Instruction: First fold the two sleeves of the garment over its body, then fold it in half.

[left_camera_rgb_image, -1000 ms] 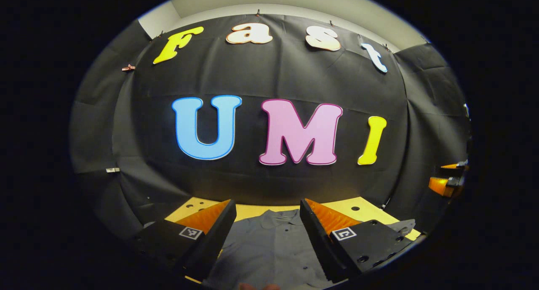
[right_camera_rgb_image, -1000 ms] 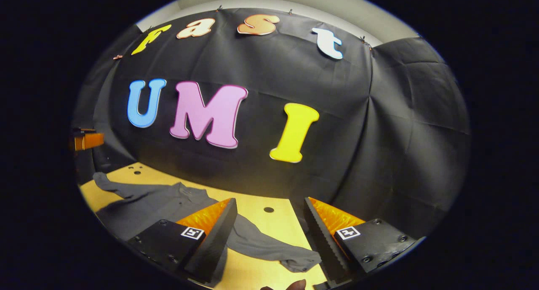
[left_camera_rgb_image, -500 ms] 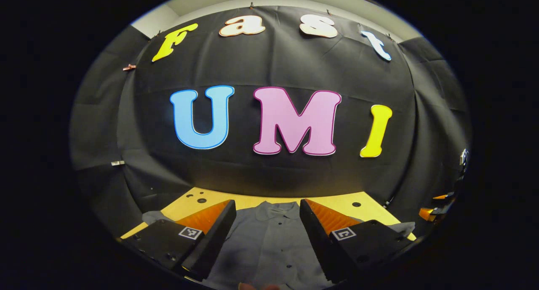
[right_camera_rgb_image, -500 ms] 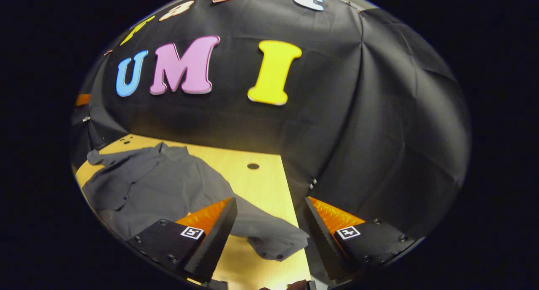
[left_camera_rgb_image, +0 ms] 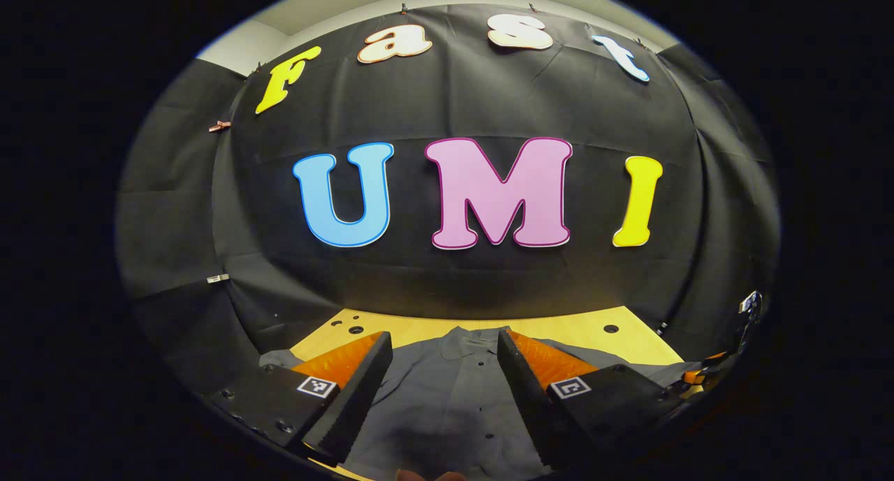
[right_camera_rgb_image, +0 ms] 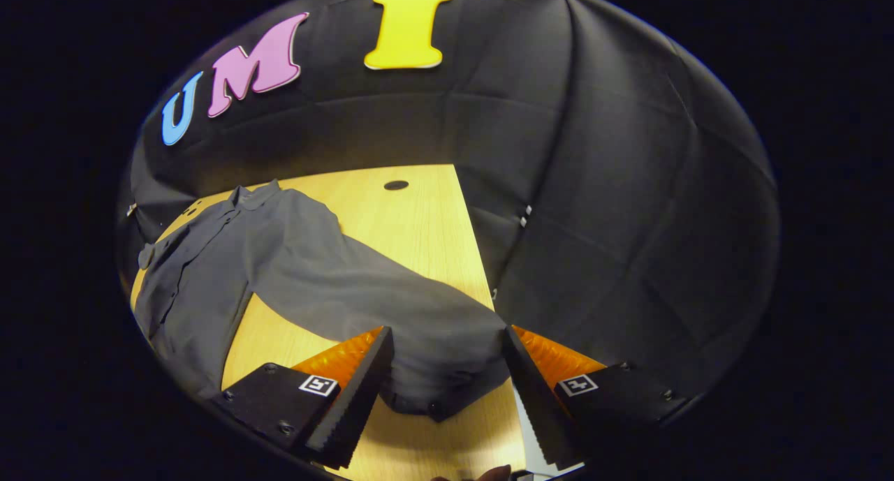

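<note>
Right gripper view: the right gripper [right_camera_rgb_image: 447,376] hangs over the near edge of the wooden table [right_camera_rgb_image: 419,216], its 2 fingers spread wide apart with the cuff [right_camera_rgb_image: 447,387] of the shirt's sleeve [right_camera_rgb_image: 363,285] lying on the table between them (neither finger touches the cloth). A small square black-and-white marker [right_camera_rgb_image: 314,385] sits on each finger; nothing on it reads as words. The sleeve runs back and leftward to the grey shirt [right_camera_rgb_image: 202,271], spread flat with its collar [right_camera_rgb_image: 251,195] toward the black cloth wall [right_camera_rgb_image: 628,188].

In the left gripper view, the left gripper [left_camera_rgb_image: 443,390] is likewise wide apart, above the buttoned front of the shirt [left_camera_rgb_image: 447,404], gripping nothing. Beyond lies the collar [left_camera_rgb_image: 468,341], then bare table [left_camera_rgb_image: 573,327].
</note>
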A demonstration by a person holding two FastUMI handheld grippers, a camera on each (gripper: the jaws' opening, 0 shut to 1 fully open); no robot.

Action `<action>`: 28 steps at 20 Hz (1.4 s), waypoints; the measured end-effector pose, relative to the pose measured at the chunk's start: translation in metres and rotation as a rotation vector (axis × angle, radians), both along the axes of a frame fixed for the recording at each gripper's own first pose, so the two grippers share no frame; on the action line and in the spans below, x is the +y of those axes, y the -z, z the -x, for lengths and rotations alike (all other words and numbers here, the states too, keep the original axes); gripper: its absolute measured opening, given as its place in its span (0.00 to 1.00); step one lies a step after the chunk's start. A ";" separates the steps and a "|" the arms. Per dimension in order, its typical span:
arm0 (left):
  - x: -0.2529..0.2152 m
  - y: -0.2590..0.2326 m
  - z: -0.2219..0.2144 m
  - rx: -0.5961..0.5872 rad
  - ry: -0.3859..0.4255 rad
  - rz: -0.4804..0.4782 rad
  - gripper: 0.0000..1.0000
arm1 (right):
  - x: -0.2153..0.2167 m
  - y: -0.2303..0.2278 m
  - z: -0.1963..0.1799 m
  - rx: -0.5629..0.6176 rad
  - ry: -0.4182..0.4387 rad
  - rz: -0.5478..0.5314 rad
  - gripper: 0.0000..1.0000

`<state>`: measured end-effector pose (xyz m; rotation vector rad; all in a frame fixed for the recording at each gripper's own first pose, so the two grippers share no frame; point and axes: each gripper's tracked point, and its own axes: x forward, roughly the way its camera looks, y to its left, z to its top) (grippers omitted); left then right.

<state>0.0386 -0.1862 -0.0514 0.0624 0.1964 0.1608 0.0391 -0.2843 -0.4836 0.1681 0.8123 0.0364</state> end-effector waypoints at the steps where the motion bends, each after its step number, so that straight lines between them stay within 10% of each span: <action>1: 0.001 0.002 0.002 0.008 -0.012 0.016 0.95 | 0.001 0.009 0.000 0.017 -0.004 -0.006 0.98; 7: 0.020 0.008 0.012 0.037 -0.099 0.044 0.94 | 0.010 0.037 -0.004 0.066 -0.040 -0.016 0.93; 11: 0.020 0.005 0.014 0.032 -0.100 0.025 0.94 | 0.013 0.041 -0.010 0.100 -0.014 0.001 0.11; 12: 0.021 0.006 0.014 0.031 -0.099 0.027 0.94 | 0.013 0.039 -0.010 0.104 0.000 0.003 0.06; 28: 0.066 0.021 0.011 0.036 -0.024 0.075 0.94 | 0.033 -0.097 0.009 -0.165 0.089 0.006 0.06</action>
